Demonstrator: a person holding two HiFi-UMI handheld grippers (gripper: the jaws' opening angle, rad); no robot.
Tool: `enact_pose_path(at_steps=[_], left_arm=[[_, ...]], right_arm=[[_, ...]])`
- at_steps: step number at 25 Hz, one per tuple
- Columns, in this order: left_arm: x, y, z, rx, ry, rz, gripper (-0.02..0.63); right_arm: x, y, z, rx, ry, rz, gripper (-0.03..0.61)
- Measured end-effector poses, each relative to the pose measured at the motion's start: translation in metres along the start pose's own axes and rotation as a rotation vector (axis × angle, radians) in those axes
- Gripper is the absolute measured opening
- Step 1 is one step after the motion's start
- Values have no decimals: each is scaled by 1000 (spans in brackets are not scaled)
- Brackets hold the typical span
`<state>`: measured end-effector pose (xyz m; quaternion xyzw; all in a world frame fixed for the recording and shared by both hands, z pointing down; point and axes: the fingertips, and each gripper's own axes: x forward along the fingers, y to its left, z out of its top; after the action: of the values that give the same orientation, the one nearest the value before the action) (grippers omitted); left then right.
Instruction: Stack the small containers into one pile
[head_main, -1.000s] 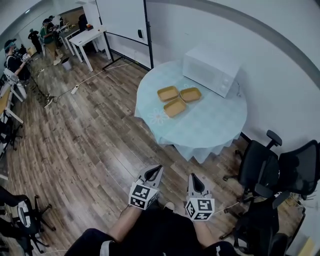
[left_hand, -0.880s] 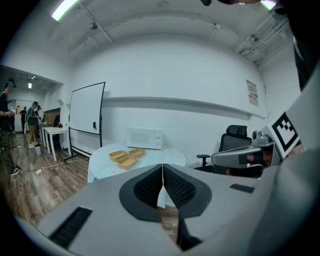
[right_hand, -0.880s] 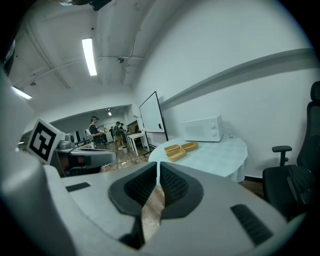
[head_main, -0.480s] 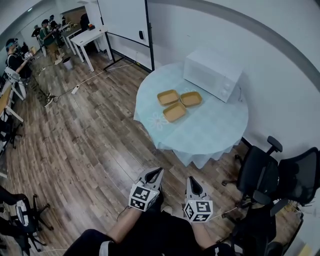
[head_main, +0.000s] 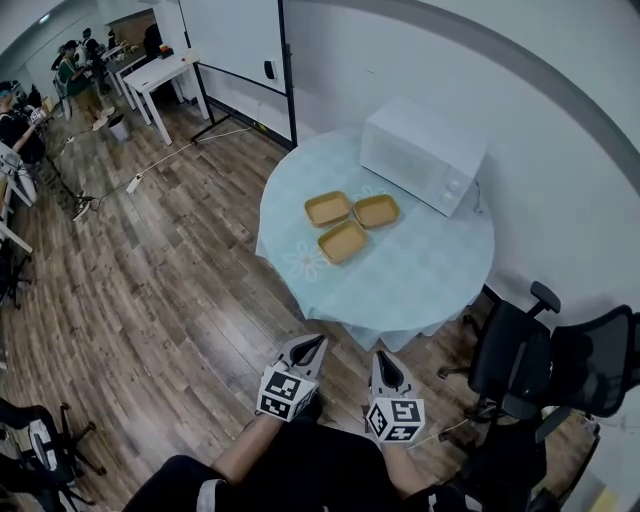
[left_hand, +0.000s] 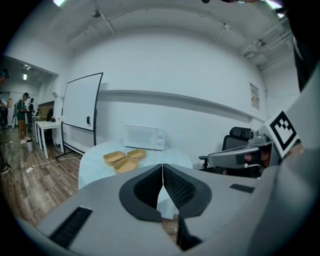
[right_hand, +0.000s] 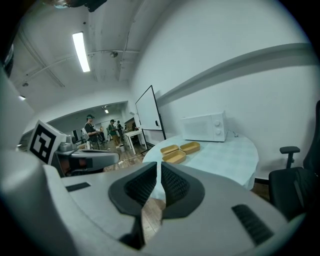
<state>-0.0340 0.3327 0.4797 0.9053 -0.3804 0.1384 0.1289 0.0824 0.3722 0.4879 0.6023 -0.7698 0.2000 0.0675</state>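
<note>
Well, I am standing well apart from the surface (head_main: 430, 262), nothing stacked yet.
Three small containers (head_main: 343, 241) are lying side by side near the microwave (head_main: 420, 155), out of reach, which is probably why I am carrying the left gripper (head_main: 314, 342) and right gripper (head_main: 380, 359) low over the floor; both pairs of fingers are pressing together, gripping nothing.

You are facing one round table (head_main: 420, 270) that is carrying three small containers (head_main: 328, 209), (head_main: 377, 211), (head_main: 343, 241) and one microwave (head_main: 420, 155). You are holding two grippers, the left gripper (head_main: 316, 340) and the right gripper (head_main: 381, 356). At least two black office chairs (head_main: 508, 362) are standing at the near right, and one whiteboard (head_main: 230, 35) at the far left.
</note>
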Motion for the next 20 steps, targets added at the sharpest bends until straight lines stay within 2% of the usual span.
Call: enact_pose_path(at_steps=[9,20], left_arm=[[32,64,20,3,2,-42,15],[57,126,25,-1,10,-58,15]], right_arm=[[68,9,23,15,7,-38,26],[128,20,31,28,24,-64,26]])
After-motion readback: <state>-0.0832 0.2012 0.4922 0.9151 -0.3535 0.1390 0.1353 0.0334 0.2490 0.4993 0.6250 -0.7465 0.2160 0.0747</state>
